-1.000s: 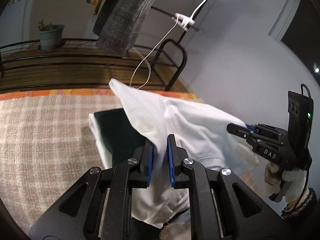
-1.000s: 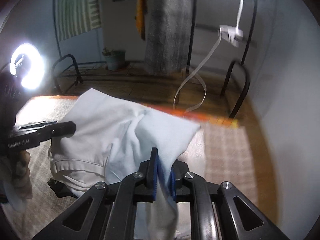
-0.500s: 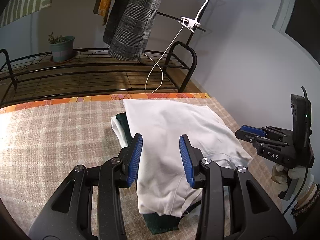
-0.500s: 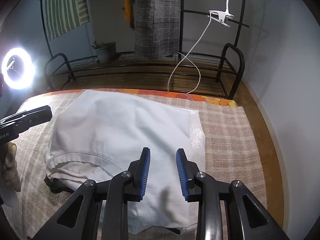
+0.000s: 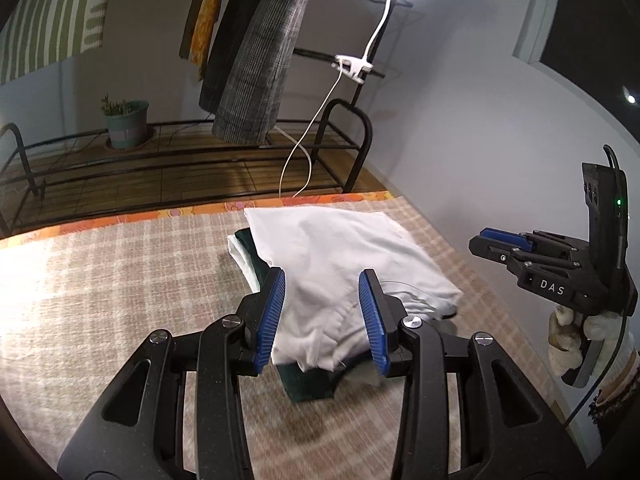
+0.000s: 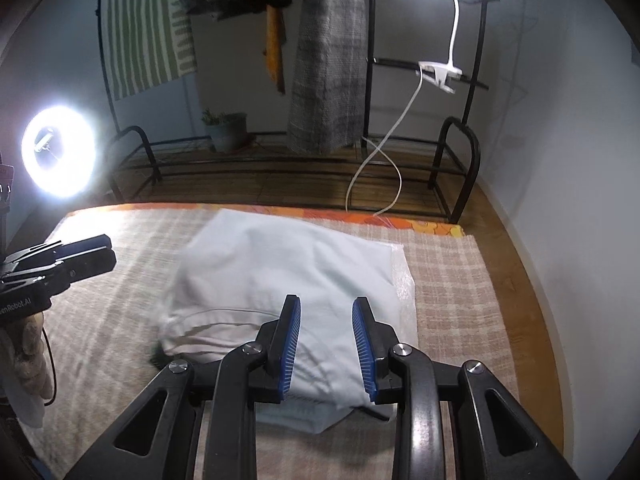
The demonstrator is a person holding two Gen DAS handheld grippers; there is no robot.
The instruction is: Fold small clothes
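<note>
Left gripper (image 5: 322, 312): jaws now released, no longer clamping | right gripper (image 6: 326, 338): likewise released | white garment (image 5: 340, 264): lying folded atop dark green garment (image 5: 308, 382), 12 o'clock of both grippers, on plaid blanket (image 5: 120, 280).

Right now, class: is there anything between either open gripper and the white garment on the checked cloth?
Nothing visible. The left gripper is open, with the white garment directly ahead between its fingers. The right gripper is open over the same garment. A dark green garment lies under the white one, not in the way.
</note>
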